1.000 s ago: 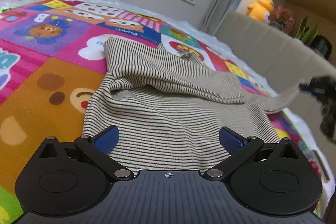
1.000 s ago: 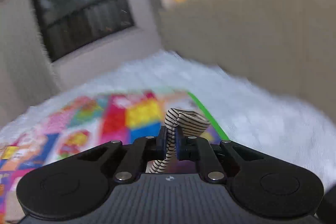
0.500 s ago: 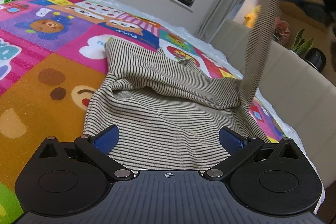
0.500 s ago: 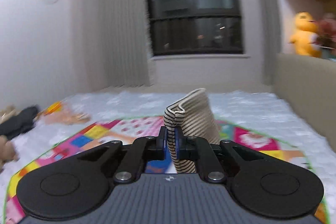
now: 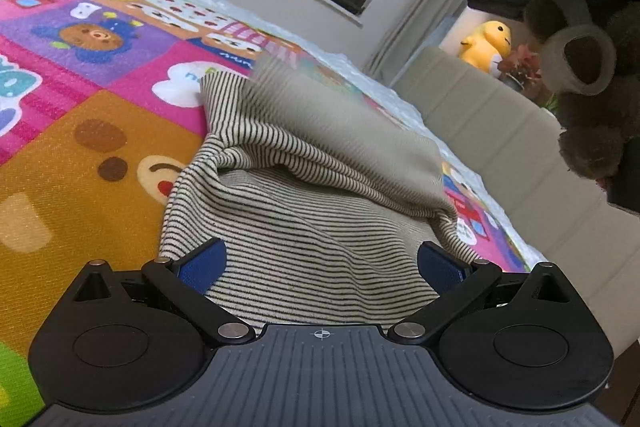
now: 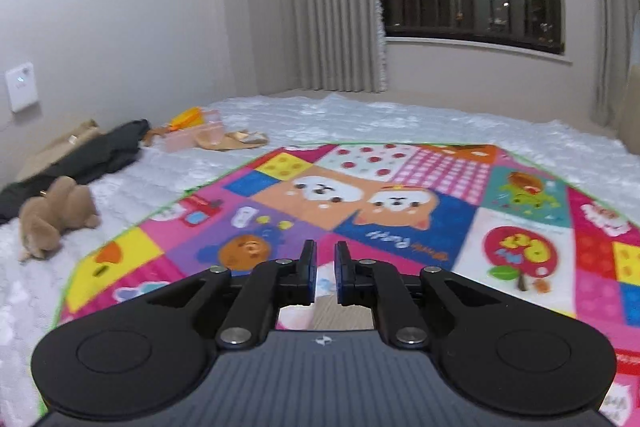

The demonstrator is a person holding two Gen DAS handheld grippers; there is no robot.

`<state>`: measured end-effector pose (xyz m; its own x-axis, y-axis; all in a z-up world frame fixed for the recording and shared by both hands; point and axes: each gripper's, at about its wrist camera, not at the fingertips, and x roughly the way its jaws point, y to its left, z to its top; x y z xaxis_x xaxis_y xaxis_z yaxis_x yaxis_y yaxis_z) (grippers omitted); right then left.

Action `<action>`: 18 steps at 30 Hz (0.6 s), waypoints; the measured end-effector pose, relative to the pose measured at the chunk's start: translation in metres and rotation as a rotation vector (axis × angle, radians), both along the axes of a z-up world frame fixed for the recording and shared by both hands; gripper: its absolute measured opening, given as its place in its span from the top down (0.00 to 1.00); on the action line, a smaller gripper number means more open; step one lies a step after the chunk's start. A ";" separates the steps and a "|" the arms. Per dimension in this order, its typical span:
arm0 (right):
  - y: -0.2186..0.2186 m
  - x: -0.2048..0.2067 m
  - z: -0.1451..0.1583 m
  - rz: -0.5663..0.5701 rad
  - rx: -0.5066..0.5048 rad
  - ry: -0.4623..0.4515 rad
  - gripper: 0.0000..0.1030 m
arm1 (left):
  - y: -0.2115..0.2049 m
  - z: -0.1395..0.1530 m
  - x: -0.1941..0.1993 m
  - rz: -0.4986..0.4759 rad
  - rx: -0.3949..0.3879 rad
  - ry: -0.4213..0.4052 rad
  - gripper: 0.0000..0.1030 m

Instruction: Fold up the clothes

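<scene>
Striped beige knit top (image 5: 320, 235), rumpled, one flap blurred, on play mat (image 5: 80, 99)

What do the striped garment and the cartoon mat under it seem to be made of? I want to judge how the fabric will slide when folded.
The striped garment looks like a soft ribbed knit, probably cotton jersey, matte: fine stripes, limp rounded folds. The cartoon play mat looks like printed foam or vinyl with a faint grainy sheen; its surface lies flat and unwrinkled. Exact materials stay uncertain.

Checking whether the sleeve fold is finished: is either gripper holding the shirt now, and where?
Neither. Left gripper is open over the shirt; right gripper has nothing between its fingers.
</scene>
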<state>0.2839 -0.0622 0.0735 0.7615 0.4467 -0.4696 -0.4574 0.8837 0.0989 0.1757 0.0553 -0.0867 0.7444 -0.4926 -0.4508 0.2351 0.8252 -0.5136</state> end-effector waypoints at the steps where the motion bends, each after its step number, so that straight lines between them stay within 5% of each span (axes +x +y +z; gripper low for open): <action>1: 0.002 -0.003 0.001 0.004 0.007 -0.004 0.86 | 0.000 0.000 0.000 -0.002 0.003 0.003 0.00; 9: -0.074 -0.008 0.001 -0.102 0.076 -0.007 0.73 | -0.006 0.013 0.012 -0.071 0.090 0.065 0.00; 16: -0.161 -0.004 -0.063 -0.279 0.110 0.071 0.69 | 0.003 0.063 0.061 -0.006 0.137 -0.013 0.00; 18: -0.178 -0.011 -0.083 -0.299 0.102 0.081 0.69 | 0.000 0.066 0.082 0.025 0.180 -0.015 0.07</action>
